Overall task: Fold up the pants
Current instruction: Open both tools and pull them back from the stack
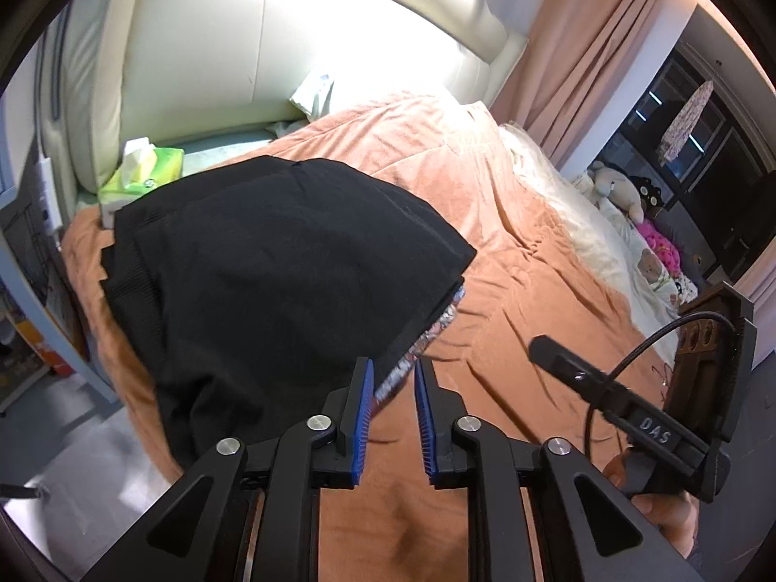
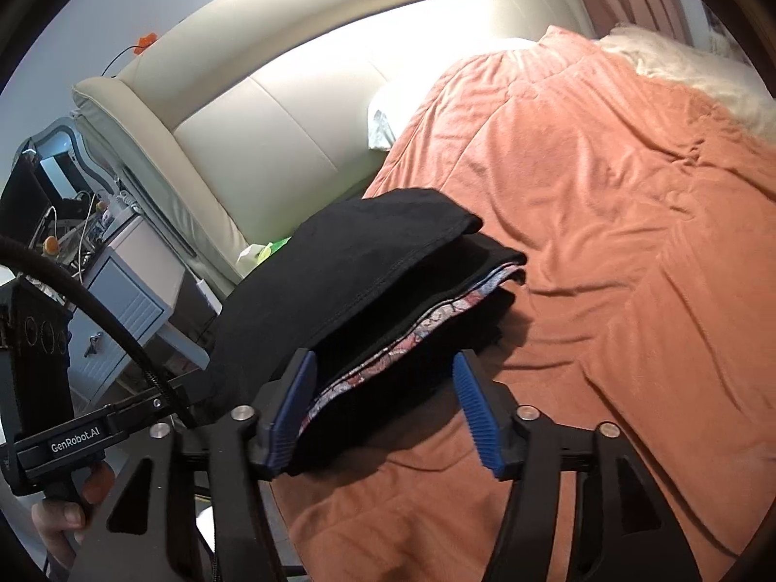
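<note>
Black folded fabric pants (image 1: 271, 262) lie in a stacked bundle on the rust-orange fleece bedspread (image 1: 509, 252), near the bed's corner by the cream padded headboard (image 1: 194, 48). From the left wrist view, a patterned lining edge (image 1: 417, 359) peeks out along the bundle's near side. The left gripper (image 1: 394, 397) hovers at that edge with its blue ribbed pads parted by a narrow gap; the lining strip seems to reach between the tips, though whether it is touched is hard to tell. A green tissue pack (image 1: 145, 169) sits beyond the pants, against the headboard. The right gripper's body (image 1: 679, 402) shows well right of the pants.

From the right wrist view, the pants (image 2: 368, 266) show layered folds with the patterned strip (image 2: 388, 354) running between black layers. The right gripper (image 2: 383, 388) is spread wide, its left pad touching the bundle's near end, holding nothing. A pale blue nightstand (image 2: 131, 291) stands left of the headboard (image 2: 271, 136).
</note>
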The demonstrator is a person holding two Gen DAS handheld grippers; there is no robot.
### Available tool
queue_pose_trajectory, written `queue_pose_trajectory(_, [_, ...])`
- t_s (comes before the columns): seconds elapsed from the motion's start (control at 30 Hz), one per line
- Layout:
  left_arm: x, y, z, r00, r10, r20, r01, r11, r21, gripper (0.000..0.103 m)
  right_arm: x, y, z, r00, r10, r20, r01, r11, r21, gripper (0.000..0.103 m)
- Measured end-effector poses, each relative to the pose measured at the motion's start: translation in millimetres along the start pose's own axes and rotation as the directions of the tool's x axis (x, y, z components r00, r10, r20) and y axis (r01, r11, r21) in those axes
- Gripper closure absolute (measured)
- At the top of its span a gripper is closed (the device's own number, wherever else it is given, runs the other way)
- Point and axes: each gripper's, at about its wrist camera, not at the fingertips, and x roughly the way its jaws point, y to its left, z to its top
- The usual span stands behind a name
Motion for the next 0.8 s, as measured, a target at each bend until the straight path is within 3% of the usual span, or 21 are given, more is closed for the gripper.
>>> queue_pose_trajectory(0.13, [-15, -7, -8, 1.0, -0.006, 0.012, 0.006, 1.0, 0.013, 0.066, -32, 6, -7, 1.0, -0.018, 0.02, 0.018, 1.0, -0.011, 0.035])
queue_pose_trajectory(0.27, [-32, -17, -17, 1.0, 0.0, 0.014, 0.0, 0.999, 0.037, 0.058, -64, 18, -17, 0.998, -0.03, 0.05, 0.031, 0.999, -0.03, 0.019])
queue_pose_trajectory(0.43, [-60, -35, -26, 0.998, -0.002, 0.063, -0.004, 0.996, 0.086, 0.026, -102, 33, -30, 0.995, -0.054, 0.08, 0.059, 0.996, -0.061, 0.012])
queue_pose_trajectory(0.5, [-71, -42, -30, 0.997, -0.003, 0.081, -0.005, 0.994, 0.107, 0.02, -113, 37, -34, 0.994, -0.06, 0.089, 0.066, 0.996, -0.064, 0.01])
queue_pose_trajectory(0.57, [-84, -49, -35, 0.995, -0.007, 0.097, -0.006, 0.992, 0.129, 0.018, -129, 41, -41, 0.992, -0.067, 0.104, 0.074, 0.995, -0.063, 0.001])
queue_pose_trajectory(0.8, [-121, -68, -56, 0.989, -0.003, 0.148, -0.027, 0.98, 0.196, 0.002, -177, 54, -69, 0.985, -0.091, 0.143, 0.103, 0.992, -0.073, 0.0])
